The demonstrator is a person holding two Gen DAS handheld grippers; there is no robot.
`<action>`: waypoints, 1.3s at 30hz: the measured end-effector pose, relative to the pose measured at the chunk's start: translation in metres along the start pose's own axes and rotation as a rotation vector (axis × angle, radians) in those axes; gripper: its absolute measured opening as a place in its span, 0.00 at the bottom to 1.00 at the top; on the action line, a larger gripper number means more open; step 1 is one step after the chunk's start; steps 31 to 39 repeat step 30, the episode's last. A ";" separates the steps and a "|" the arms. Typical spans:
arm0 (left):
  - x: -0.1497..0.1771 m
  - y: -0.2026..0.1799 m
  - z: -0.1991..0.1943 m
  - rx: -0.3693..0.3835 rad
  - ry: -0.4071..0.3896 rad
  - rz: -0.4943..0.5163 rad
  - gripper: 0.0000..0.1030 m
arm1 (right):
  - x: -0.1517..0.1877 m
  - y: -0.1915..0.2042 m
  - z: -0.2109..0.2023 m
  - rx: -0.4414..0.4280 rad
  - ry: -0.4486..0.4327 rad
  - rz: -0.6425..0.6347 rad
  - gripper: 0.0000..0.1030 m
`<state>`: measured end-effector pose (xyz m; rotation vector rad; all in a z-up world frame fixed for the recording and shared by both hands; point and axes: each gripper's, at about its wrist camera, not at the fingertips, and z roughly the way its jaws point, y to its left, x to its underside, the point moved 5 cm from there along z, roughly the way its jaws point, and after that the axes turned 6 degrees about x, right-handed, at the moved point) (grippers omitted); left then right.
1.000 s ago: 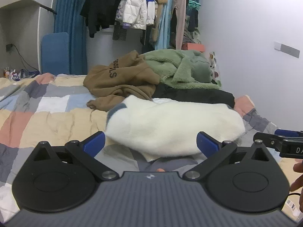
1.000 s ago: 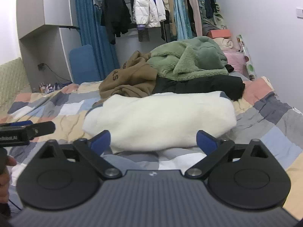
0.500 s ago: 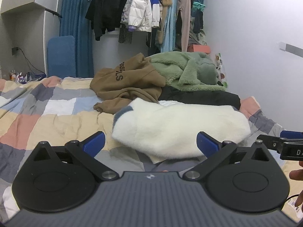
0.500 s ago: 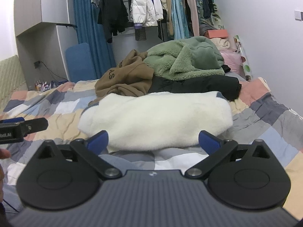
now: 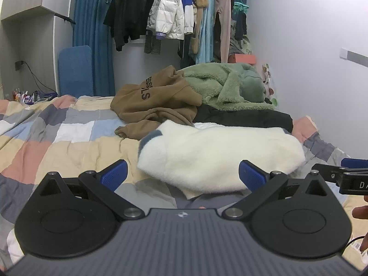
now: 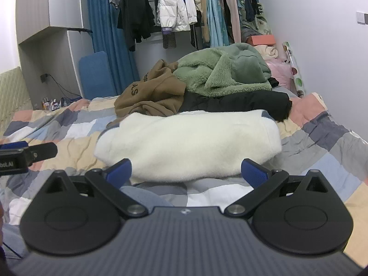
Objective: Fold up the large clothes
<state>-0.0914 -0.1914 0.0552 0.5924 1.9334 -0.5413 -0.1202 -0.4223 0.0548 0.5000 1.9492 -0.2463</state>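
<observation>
Both grippers had backed away a little from the white fluffy top [image 5: 220, 154], the left gripper [image 5: 182, 174] and right gripper [image 6: 187, 171] wide and holding nothing, because it already lay folded on the bed [image 5: 57, 138].

Brown hoodie [image 5: 156, 101] printed "ESSLS" (partly folded), left gripper [image 6: 13, 158] "bot.AI"

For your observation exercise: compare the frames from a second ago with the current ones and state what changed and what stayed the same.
Both grippers drew back slightly from the white fleece garment, which sits a little farther off in both views. The left gripper and right gripper remained open and empty; nothing was grasped or released. The white fleece, brown hoodie, green fleece and black garment lie unchanged on the bed.
</observation>
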 end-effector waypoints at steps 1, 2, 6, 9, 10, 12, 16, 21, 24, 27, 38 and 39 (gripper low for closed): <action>0.000 0.000 -0.001 0.001 0.000 -0.001 1.00 | 0.000 0.000 -0.001 0.001 -0.002 0.000 1.00; 0.000 0.000 -0.001 0.000 0.000 -0.003 1.00 | 0.000 0.001 -0.002 0.001 -0.004 -0.002 1.00; -0.002 0.001 -0.003 -0.005 -0.002 -0.010 1.00 | 0.000 0.002 -0.003 0.002 -0.004 -0.003 1.00; -0.005 0.002 -0.006 0.036 -0.002 -0.051 1.00 | 0.000 0.002 -0.004 -0.001 -0.006 -0.002 1.00; -0.006 0.003 -0.008 0.046 -0.005 -0.064 1.00 | 0.000 0.002 -0.004 -0.003 -0.008 -0.004 1.00; -0.007 0.003 -0.010 0.038 -0.010 -0.061 1.00 | -0.001 0.002 -0.004 -0.002 -0.011 -0.008 1.00; -0.008 0.001 -0.012 0.025 -0.009 -0.041 1.00 | -0.001 0.002 -0.005 -0.005 -0.010 -0.008 1.00; -0.008 -0.001 -0.013 0.027 -0.009 -0.037 1.00 | -0.001 0.003 -0.005 -0.009 -0.008 -0.011 1.00; -0.008 -0.002 -0.013 0.039 -0.009 -0.049 1.00 | -0.001 0.003 -0.006 -0.014 -0.008 -0.009 1.00; -0.007 -0.001 -0.013 0.035 -0.008 -0.051 1.00 | -0.001 0.003 -0.006 -0.015 -0.007 -0.008 1.00; -0.006 0.000 -0.014 0.038 -0.006 -0.054 1.00 | 0.000 0.004 -0.007 -0.015 -0.007 -0.010 1.00; -0.006 0.000 -0.014 0.038 -0.006 -0.054 1.00 | 0.000 0.004 -0.007 -0.015 -0.007 -0.010 1.00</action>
